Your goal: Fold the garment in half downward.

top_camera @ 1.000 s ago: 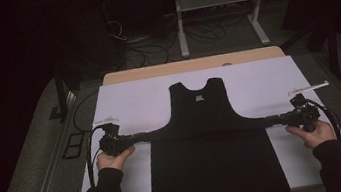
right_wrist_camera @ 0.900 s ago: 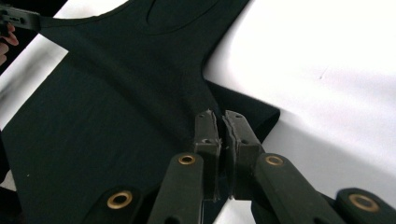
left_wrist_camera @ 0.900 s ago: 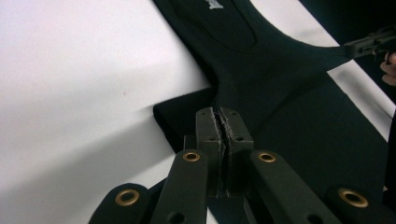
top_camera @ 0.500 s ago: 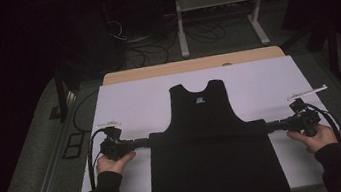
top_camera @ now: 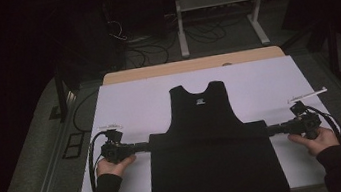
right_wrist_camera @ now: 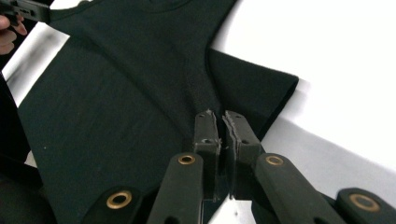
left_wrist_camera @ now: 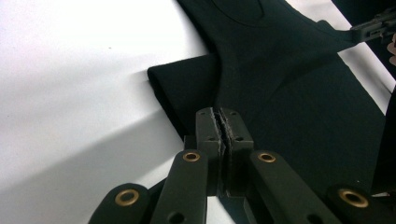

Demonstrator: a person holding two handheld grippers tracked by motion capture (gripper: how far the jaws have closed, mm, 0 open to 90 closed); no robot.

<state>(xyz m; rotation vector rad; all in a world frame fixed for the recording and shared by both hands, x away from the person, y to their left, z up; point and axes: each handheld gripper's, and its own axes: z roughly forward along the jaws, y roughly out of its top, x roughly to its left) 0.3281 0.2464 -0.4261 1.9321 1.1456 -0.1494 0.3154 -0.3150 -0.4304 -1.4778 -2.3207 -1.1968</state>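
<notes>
Near edge of the high view: two dark sleeves come in from the bottom, one hand per gripper. Left gripper (top_camera: 137, 146) sits low on the left, jaws pinched tight on the black t-shirt (top_camera: 212, 155) at its left sleeve area; cable loops round behind it. Left gripper view confirms: left gripper (left_wrist_camera: 224, 122) pads pressed together w/ a sliver of black cloth between, folded sleeve lying just beyond on the white. Right gripper (top_camera: 278, 129) mirrors it on the other side, also clamped on the shirt's edge. Right gripper view: right gripper (right_wrist_camera: 221, 122) pads closed on fabric right where sleeve meets body, sleeve flap fanned out to the right of the jaws.

Shirt itself: lies flat, neck end pointing away from the person, hem toward the near edge and reaching or hanging over it. Cloth drawn into a straight line btwn the two grippers, so the lower part looks wider than the upper part. Small pale label inside the collar.

Surface: white sheet (top_camera: 129, 107) covers the table, shirt roughly centred on it. Strip of bare wood table (top_camera: 189, 65) peeks out at the far edge.

Further back: dim room, grey carpet floor (top_camera: 41, 159), tangle of cables (top_camera: 151, 48) on the floor, white-legged stand (top_camera: 218, 3) beyond. Rest of background too dark to tell.
</notes>
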